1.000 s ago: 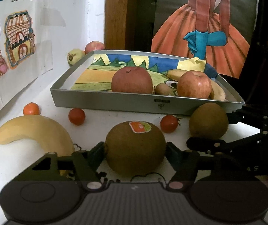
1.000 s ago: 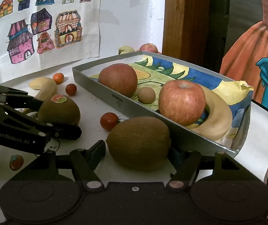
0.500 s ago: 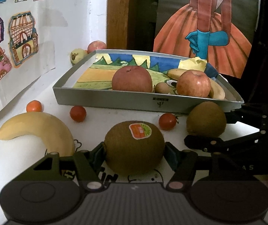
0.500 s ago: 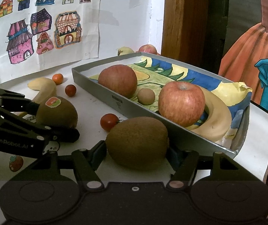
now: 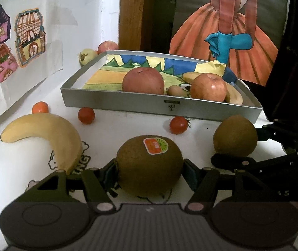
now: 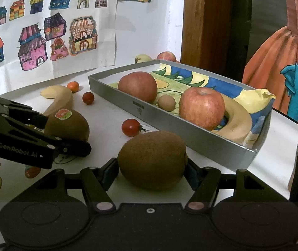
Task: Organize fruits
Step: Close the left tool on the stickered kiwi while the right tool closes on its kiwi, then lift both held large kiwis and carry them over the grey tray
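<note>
Two grippers, each clamping a kiwi in front of the tray.

The left gripper (image 5: 150, 167) is pinching the stickered kiwi (image 5: 150, 165) between both fingers, and the right gripper (image 6: 152, 166) is squeezing the plain kiwi (image 6: 153, 160) the same way; each is closed only as far as its fruit allows, probably so both can be carried into the grey tray (image 6: 169, 129) together. Both kiwis are sitting in front of the tray's near wall, low over the white table (image 5: 128, 125); I cannot tell whether they are touching it. Inside the tray, two apples, a banana and a small brown fruit are lying on a painted sheet. A second banana (image 5: 44, 131) and small red tomatoes are waiting on the table left of and before the tray. Children's house drawings are hanging on the wall (image 6: 144, 21) behind the tray.
</note>
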